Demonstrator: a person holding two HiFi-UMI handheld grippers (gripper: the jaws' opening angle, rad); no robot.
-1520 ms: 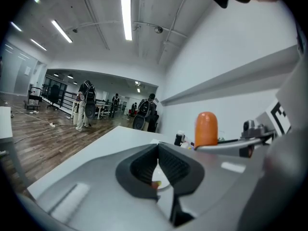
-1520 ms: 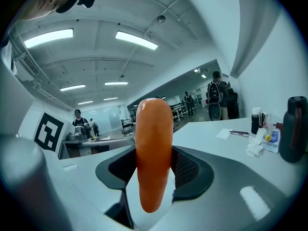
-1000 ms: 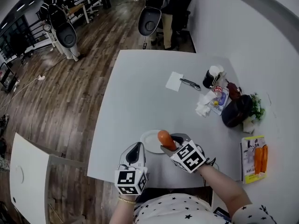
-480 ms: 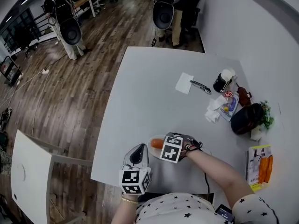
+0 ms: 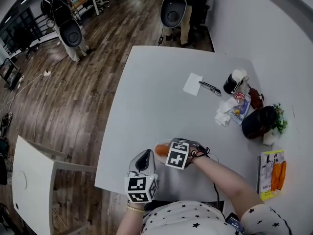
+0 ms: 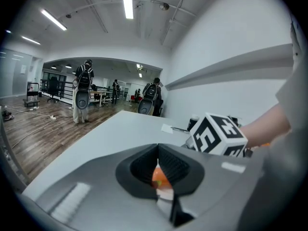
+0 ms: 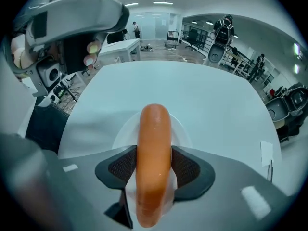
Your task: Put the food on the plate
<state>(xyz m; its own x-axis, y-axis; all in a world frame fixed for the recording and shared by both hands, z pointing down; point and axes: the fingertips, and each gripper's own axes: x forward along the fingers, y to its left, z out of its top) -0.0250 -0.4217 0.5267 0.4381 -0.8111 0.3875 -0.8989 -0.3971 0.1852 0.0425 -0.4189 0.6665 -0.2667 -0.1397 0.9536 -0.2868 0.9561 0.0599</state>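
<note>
An orange sausage [image 7: 154,153] sits lengthwise between the pads of my right gripper [image 7: 153,170], which is shut on it. The sausage [image 5: 162,150] hangs low over a small white plate [image 5: 156,154] near the table's front edge; the plate's rim [image 7: 182,129] shows just beyond the jaws. Whether the sausage touches the plate I cannot tell. My left gripper [image 5: 145,161] rests a little nearer and left of the plate, its jaws shut with nothing in them. In the left gripper view the left gripper [image 6: 158,150] points at the sausage and the right gripper's marker cube [image 6: 215,135].
At the table's far right lie a white paper [image 5: 193,84], a pen [image 5: 210,88], a dark cup [image 5: 234,82], crumpled tissue [image 5: 222,117], a dark pouch [image 5: 259,122] and a carrot package [image 5: 272,173]. The white table's front edge [image 5: 112,186] runs close below the grippers.
My right gripper has swung left and down with the sausage, from raised above the plate's right side to low over the plate. The left gripper has stayed put.
</note>
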